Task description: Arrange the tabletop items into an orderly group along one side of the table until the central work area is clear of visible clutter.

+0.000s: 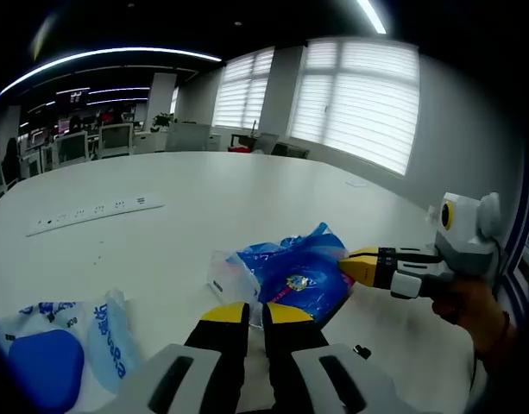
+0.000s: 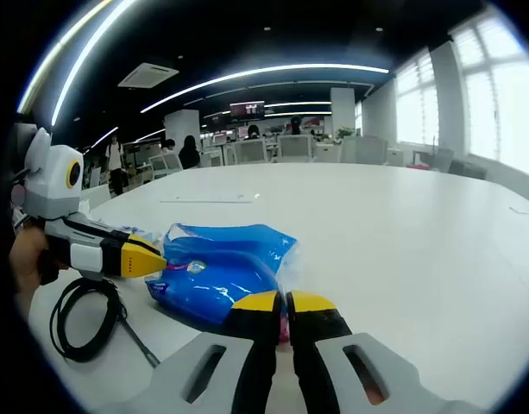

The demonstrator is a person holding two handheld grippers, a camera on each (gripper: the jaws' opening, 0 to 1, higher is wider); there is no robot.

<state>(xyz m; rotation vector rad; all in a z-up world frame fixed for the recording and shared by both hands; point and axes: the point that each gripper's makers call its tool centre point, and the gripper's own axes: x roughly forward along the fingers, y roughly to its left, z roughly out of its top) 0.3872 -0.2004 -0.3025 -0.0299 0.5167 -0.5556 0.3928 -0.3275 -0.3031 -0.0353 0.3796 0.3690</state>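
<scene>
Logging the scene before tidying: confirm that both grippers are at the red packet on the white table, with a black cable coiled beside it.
Wrong on colour: the packet is blue, as the right gripper view shows. The rest holds: the left gripper and right gripper are both at it on the white table, and the black cable lies coiled beside it.

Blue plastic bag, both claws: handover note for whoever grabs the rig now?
Left claw: jaws together, pinching the near edge of the blue plastic bag.
Right claw: jaws together on the same bag's opposite edge; in the left gripper view its tip meets the bag from the right.
Bag lies mid-table on the white table.
Second blue-and-white bag lies near the table edge; black cable is coiled beside the first bag.
Done: bag gripped from both sides.
Left: move it to one side, group the rest.
</scene>
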